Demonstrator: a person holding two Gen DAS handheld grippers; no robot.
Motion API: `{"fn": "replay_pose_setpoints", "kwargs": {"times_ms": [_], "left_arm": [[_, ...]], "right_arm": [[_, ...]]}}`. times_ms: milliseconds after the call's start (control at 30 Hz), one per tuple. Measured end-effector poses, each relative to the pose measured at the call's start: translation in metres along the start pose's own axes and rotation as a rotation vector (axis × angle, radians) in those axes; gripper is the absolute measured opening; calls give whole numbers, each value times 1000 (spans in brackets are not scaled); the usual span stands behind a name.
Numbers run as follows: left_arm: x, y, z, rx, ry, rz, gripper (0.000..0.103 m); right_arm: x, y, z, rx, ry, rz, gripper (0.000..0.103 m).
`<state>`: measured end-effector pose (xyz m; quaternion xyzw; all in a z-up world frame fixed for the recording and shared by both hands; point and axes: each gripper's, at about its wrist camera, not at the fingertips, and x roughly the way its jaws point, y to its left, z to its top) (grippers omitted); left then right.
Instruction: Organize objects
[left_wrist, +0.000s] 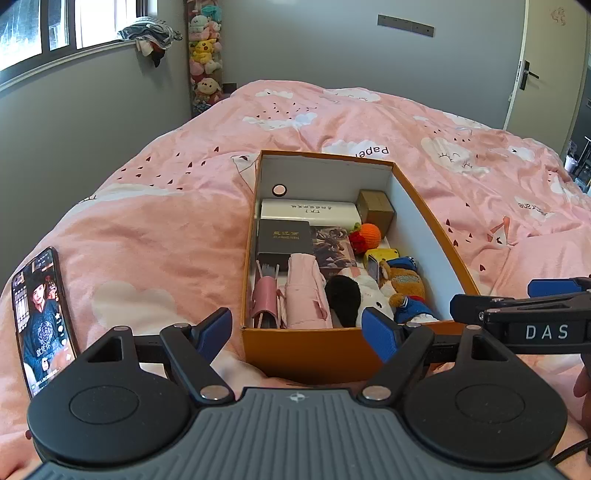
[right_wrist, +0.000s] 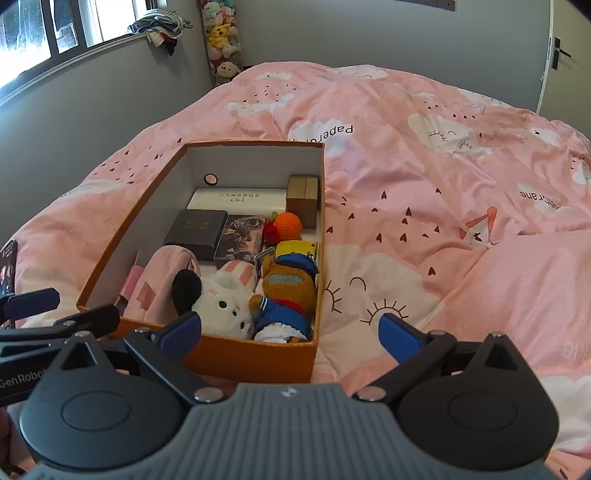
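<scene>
Left wrist view: a bed covered by a pink quilt (left_wrist: 155, 229) with cloud print fills most of the scene, grey walls and a window behind it. An orange box (left_wrist: 314, 350) with a white interior sits open on the quilt, directly ahead of both grippers. The left gripper (left_wrist: 297, 330) hangs at the box's near wall with its blue-padded tongs spread wide apart and nothing between them. The right gripper (right_wrist: 291, 334) sits at the near right corner of the box, tongs likewise spread wide and empty; its left finger overlaps the near wall, its right finger is over the quilt. Box contents, rear to front: a long white carton (left_wrist: 310, 214) across the back, a brown cube box (left_wrist: 376, 210) in the rear right corner, a dark flat case (left_wrist: 282, 240) beside a printed card box (right_wrist: 242, 236). A pink pouch (left_wrist: 304, 295) lies at the front left, touching a smaller pink holder (left_wrist: 266, 302). A white plush with black ear (right_wrist: 218, 299) and a brown bear in blue clothes (right_wrist: 288, 291) lie side by side at the front right. An orange knitted ball (right_wrist: 289, 223) rests near the brown cube. A phone (left_wrist: 40, 317) with a lit screen lies on the quilt, well apart to the left of the box.
</scene>
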<state>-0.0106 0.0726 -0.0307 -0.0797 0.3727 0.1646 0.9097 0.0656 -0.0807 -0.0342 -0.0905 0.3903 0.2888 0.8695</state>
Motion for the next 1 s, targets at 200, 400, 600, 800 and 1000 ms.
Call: {"fn": "replay_pose_setpoints", "kwargs": {"times_ms": [200, 400, 600, 800, 1000], "left_arm": [[1, 2, 0, -4, 1, 2, 93], [1, 3, 1, -4, 2, 4, 93], [1, 3, 1, -4, 0, 4, 93], [1, 3, 1, -4, -2, 5, 93], [1, 4, 2, -4, -2, 6, 93]], "right_arm": [[1, -1, 0, -1, 9, 2, 102], [2, -1, 0, 1, 12, 6, 102], [3, -2, -1, 6, 18, 12, 102], [3, -2, -1, 7, 18, 11, 102], [4, -2, -2, 8, 22, 15, 102]]}}
